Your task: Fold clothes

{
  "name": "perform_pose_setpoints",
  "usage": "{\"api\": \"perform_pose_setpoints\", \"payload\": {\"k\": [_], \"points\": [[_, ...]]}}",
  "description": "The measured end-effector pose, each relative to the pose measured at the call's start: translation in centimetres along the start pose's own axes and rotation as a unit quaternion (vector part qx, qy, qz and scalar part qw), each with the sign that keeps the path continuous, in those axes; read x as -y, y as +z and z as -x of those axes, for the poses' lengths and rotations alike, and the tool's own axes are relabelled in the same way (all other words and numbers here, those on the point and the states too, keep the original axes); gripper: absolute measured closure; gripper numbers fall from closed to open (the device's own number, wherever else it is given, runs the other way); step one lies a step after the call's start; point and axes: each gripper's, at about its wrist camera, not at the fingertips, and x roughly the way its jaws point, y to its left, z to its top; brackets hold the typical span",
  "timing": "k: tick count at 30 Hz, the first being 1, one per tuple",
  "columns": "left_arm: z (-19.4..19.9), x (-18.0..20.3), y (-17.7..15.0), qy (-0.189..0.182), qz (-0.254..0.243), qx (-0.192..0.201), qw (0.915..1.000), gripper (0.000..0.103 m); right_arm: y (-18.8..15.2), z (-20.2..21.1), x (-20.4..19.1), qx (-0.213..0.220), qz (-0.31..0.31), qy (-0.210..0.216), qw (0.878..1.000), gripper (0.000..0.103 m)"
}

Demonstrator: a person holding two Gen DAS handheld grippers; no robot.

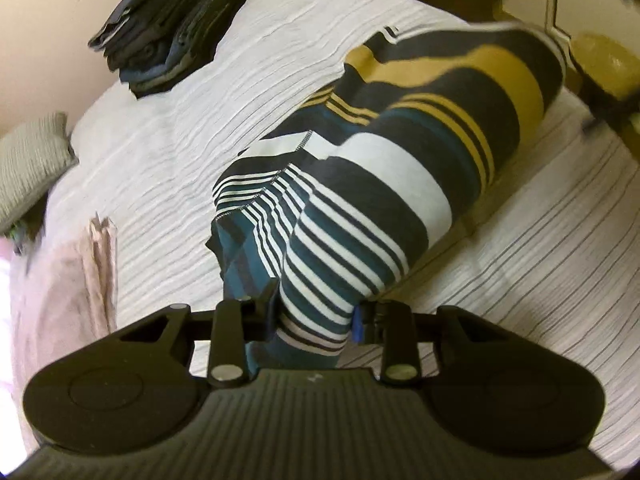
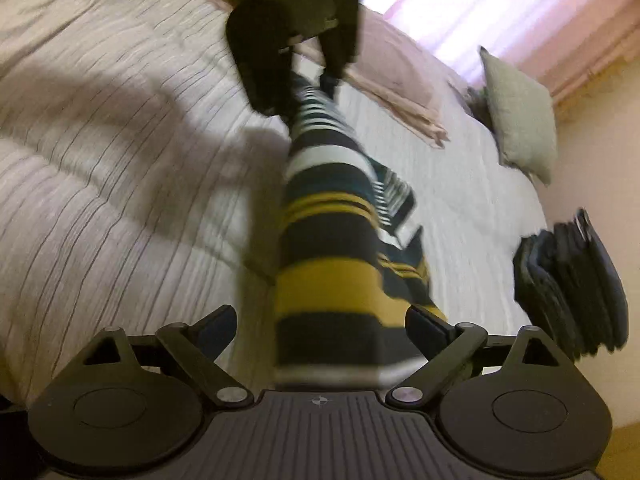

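A striped shirt (image 1: 400,152) in navy, teal, white and mustard bands hangs stretched above the white ribbed bedspread (image 1: 168,128). My left gripper (image 1: 316,312) is shut on its teal-and-white striped end. In the right wrist view the same shirt (image 2: 328,272) runs from my right gripper (image 2: 320,328) away to the left gripper (image 2: 308,84) at the top. The right gripper's fingers stand wide apart, with the navy and mustard end of the shirt lying between them. The picture is blurred there.
A stack of folded dark clothes (image 1: 168,28) sits at the bed's far corner, also in the right wrist view (image 2: 572,284). A folded pink cloth (image 1: 72,280) and a grey-green pillow (image 2: 520,116) lie on the bed. A yellow stool (image 1: 604,64) stands beside it.
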Motion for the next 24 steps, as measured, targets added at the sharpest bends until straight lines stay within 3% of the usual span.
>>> {"api": "perform_pose_setpoints", "payload": {"k": [2, 4, 8, 12, 15, 20, 24], "points": [[0.2, 0.0, 0.3, -0.005, 0.008, -0.002, 1.0, 0.074, -0.2, -2.2, -0.1, -0.03, 0.007, -0.005, 1.0, 0.011], [0.7, 0.2, 0.3, -0.008, 0.014, -0.004, 0.9999, 0.074, -1.0, -3.7, 0.7, -0.057, 0.013, -0.017, 0.998, 0.039], [2.0, 1.1, 0.7, -0.015, 0.018, -0.004, 0.9997, 0.075, -2.4, -2.8, 3.6, -0.051, 0.03, 0.027, 0.998, 0.061], [4.0, 0.5, 1.6, -0.021, 0.039, 0.003, 0.999, 0.075, -1.5, 0.0, 8.7, -0.031, 0.024, 0.047, 0.998, 0.065], [6.2, -1.3, 2.9, -0.011, 0.053, 0.009, 0.9985, 0.075, -0.1, 1.1, 13.5, -0.004, 0.059, 0.047, 0.997, 0.066], [9.9, -4.9, 6.3, 0.068, 0.055, 0.01, 0.9961, 0.076, 2.9, 1.2, 21.5, 0.059, 0.118, 0.021, 0.991, 0.066], [13.6, -5.4, 7.7, 0.13, 0.076, 0.008, 0.9885, 0.076, 3.9, 1.7, 24.4, 0.116, 0.155, 0.013, 0.981, 0.066]]}}
